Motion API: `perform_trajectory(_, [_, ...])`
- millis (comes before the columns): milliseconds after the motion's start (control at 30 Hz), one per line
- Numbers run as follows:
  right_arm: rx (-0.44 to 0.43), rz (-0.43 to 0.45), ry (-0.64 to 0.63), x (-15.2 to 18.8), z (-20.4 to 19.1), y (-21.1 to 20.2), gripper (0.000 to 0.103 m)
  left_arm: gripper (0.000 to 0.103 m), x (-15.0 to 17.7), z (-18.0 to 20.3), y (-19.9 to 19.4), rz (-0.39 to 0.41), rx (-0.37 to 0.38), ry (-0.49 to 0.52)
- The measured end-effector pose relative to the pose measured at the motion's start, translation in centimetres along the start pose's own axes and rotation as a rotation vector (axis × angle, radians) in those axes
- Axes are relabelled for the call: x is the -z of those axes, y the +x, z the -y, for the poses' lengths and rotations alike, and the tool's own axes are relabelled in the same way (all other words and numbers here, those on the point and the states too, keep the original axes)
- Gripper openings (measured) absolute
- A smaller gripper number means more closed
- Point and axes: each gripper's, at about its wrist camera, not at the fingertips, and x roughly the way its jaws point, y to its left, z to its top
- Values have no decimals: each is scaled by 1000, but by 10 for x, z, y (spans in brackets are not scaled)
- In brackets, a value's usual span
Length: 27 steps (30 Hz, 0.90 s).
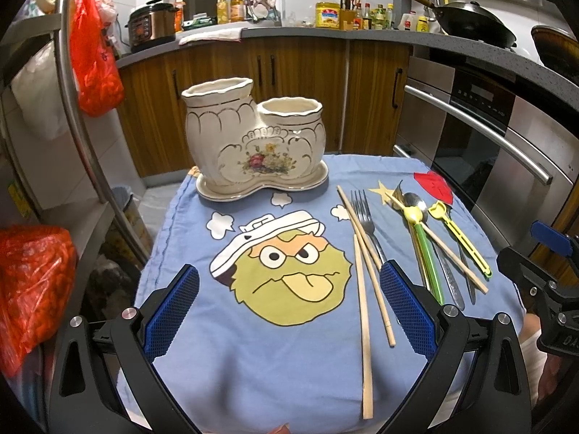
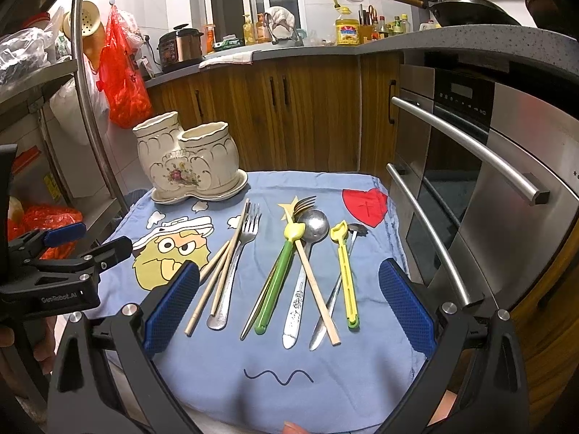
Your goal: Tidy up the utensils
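A cream ceramic two-pot utensil holder (image 1: 253, 141) (image 2: 188, 161) stands empty at the back left of the blue cartoon cloth (image 1: 253, 361). Utensils lie on the cloth's right half: wooden chopsticks (image 1: 365, 289) (image 2: 213, 278), a steel fork (image 2: 235, 271), a green-handled fork (image 2: 278, 282), a steel spoon (image 2: 307, 253), a yellow plastic utensil (image 2: 345, 271) and a knife (image 2: 333, 303). My left gripper (image 1: 289, 311) is open and empty over the cloth's front. My right gripper (image 2: 289, 303) is open and empty, hovering above the utensils.
A steel oven front with bar handles (image 2: 470, 152) stands close on the right. A metal shelf post (image 2: 90, 108) and red plastic bags (image 1: 94, 61) are on the left. Wooden cabinets (image 1: 289, 83) and a cluttered counter lie behind.
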Motion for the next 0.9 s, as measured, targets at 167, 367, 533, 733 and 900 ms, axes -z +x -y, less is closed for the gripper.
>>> perform_trajectory(167, [-3,-8,4,1,0,3,98,99,-1,-1,3,-5,1,-1])
perform_trajectory(367, [0,-13,8,1,2,7,98,99,0,-6,7,-13,20,-10])
perform_trajectory(533, [6,-17,8,2,4,11,98,99,4,-8,13,-14,38,-15])
perform_trajectory(733, [17,-28,12,6,11,17,98,99,8,-7,27,-40,70,-2])
perform_trajectory(900, [25,-31,20,9,18,19,98,96,13,4,37,-57,113,34])
